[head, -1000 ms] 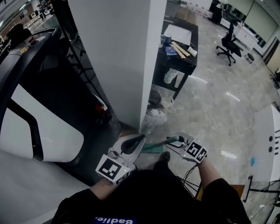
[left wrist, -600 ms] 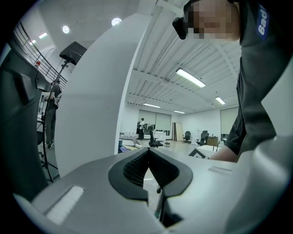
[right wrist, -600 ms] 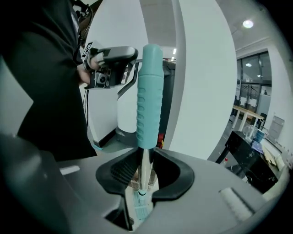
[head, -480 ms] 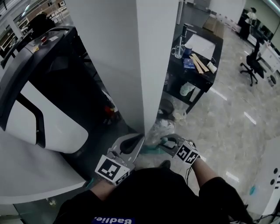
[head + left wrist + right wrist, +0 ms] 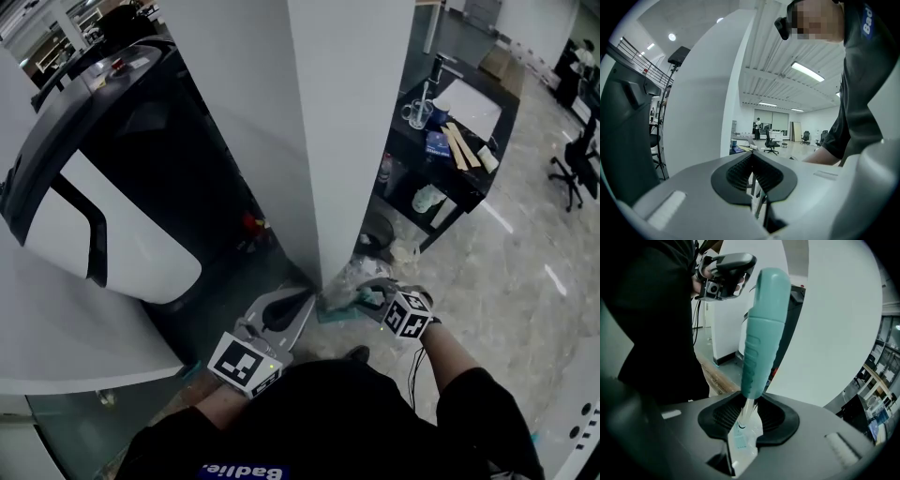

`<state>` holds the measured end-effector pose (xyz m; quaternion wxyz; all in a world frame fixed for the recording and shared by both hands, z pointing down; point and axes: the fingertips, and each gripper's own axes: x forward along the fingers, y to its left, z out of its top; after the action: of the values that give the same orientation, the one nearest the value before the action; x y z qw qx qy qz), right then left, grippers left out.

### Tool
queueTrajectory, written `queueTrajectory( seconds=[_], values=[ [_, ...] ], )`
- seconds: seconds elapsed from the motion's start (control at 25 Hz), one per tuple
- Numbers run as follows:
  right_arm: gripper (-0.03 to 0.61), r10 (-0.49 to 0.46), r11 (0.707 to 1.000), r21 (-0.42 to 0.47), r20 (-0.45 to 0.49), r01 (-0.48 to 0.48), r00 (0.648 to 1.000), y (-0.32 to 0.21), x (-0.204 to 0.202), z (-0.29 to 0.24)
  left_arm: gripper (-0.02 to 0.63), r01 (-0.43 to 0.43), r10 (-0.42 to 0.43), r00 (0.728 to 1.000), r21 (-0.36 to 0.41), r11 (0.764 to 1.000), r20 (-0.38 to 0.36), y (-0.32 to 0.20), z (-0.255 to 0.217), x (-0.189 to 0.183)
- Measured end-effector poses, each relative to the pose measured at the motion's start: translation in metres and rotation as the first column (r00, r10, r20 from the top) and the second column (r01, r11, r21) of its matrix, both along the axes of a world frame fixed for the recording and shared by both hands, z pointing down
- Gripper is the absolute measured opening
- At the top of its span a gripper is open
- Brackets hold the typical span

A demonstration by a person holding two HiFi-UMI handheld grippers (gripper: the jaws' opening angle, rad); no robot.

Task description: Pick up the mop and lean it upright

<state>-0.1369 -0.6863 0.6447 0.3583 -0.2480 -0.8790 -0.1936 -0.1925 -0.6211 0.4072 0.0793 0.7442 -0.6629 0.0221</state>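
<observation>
1. Mop in hand: the right gripper (image 5: 749,414) has its fingers pinching the thin pale shaft of the mop (image 5: 764,329) just below the teal grip. In the right gripper view the grip rises up and away from the fingers.
2. The left gripper (image 5: 752,171) carries nothing. Its fingers are pressed together with no gap and no object between them, and it is held low in front of the person, just beside the right one.
3. From the head view we see both grippers close to the foot of the white pillar (image 5: 352,141), above the grey floor (image 5: 497,272). A black-and-white machine (image 5: 94,216) stands on the pillar's far side.
4. The mop's handle end is near the pillar's corner. Its lower shaft and head are hidden behind the gripper and the person's body, so we cannot tell whether the head rests on the floor.
5. We judge the pick-up done, because the handle end is off the floor and firmly gripped.
6. The leaning is not yet done. The mop is held by the gripper, and we see nothing propping it.
7. What is left, as we read it, is to stand the shaft upright, rest its top against the pillar and open the fingers.
</observation>
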Motion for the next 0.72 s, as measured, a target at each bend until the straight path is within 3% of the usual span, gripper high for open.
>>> queueTrajectory(
  seconds=[0.24,0.56,0.72],
  values=[
    [0.118,0.021,1.0,0.007,-0.008,-0.021,1.0,-0.026,-0.025,0.005,0.02,0.045,-0.045,0.999,-0.023,0.999,0.001,0.011,0.006,-0.005],
    [0.135,0.146,0.988,0.059,-0.036,-0.144,0.989,-0.057,-0.075,0.011,0.02,0.038,-0.039,0.999,-0.052,0.998,-0.014,0.018,0.017,-0.004],
    [0.149,0.239,0.967,0.1,-0.058,-0.233,0.969,-0.078,-0.092,0.015,0.02,0.035,-0.037,0.999,-0.062,0.997,-0.021,0.023,0.02,-0.005]
  ],
)
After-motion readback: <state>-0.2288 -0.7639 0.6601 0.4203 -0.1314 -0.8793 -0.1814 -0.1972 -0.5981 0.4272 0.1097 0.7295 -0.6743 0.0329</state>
